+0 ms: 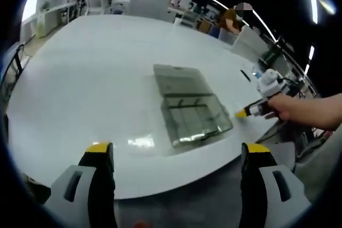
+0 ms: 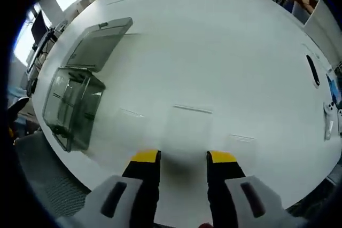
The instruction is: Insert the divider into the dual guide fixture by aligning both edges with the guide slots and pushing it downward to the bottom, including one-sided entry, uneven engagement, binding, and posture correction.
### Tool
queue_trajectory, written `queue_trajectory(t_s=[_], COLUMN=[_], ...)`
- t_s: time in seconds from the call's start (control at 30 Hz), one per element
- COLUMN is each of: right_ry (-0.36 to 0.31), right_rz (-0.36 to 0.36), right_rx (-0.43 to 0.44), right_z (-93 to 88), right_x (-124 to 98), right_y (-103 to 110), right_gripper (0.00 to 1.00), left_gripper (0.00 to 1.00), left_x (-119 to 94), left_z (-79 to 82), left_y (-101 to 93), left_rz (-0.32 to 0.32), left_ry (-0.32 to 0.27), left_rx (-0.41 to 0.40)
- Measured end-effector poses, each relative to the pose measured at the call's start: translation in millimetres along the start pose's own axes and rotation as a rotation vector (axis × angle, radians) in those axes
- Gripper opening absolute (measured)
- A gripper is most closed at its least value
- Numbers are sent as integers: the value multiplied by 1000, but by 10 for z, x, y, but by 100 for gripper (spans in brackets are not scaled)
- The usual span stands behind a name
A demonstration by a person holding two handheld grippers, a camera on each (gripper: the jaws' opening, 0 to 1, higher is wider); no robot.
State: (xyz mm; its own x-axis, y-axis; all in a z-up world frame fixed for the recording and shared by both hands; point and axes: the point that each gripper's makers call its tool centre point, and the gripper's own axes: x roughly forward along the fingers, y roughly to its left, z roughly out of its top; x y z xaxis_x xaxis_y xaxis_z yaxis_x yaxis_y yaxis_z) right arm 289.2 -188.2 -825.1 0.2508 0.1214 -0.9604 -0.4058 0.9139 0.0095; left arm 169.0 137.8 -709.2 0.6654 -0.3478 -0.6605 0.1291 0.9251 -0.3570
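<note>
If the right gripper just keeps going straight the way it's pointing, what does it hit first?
Probably the clear divider sheet lying flat on the white table, just ahead of the open right gripper; depth is uncertain.

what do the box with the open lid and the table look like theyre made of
The box looks like clear, slightly smoky plastic: the table shows through its walls and open lid, and the edges catch glossy highlights. The table seems a smooth white laminate or painted top with a soft sheen; which one is unclear.

Clear divider (image 2: 188, 126) barely discernible
</note>
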Motion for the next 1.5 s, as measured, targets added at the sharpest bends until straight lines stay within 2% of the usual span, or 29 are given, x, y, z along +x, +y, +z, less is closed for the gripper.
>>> queue_trajectory(t_s=[0.87, 1.5], right_ry=[93, 81], right_rz=[-15, 7], right_rx=[27, -27], right_z=[-34, 11], right_x=[-66, -105], right_y=[40, 56], right_gripper=[30, 27], left_gripper=[98, 97], left_x=[-30, -37], left_z=[30, 21], left_y=[13, -3], left_rz=[4, -1], left_ry=[-18, -14], left_rx=[-2, -2])
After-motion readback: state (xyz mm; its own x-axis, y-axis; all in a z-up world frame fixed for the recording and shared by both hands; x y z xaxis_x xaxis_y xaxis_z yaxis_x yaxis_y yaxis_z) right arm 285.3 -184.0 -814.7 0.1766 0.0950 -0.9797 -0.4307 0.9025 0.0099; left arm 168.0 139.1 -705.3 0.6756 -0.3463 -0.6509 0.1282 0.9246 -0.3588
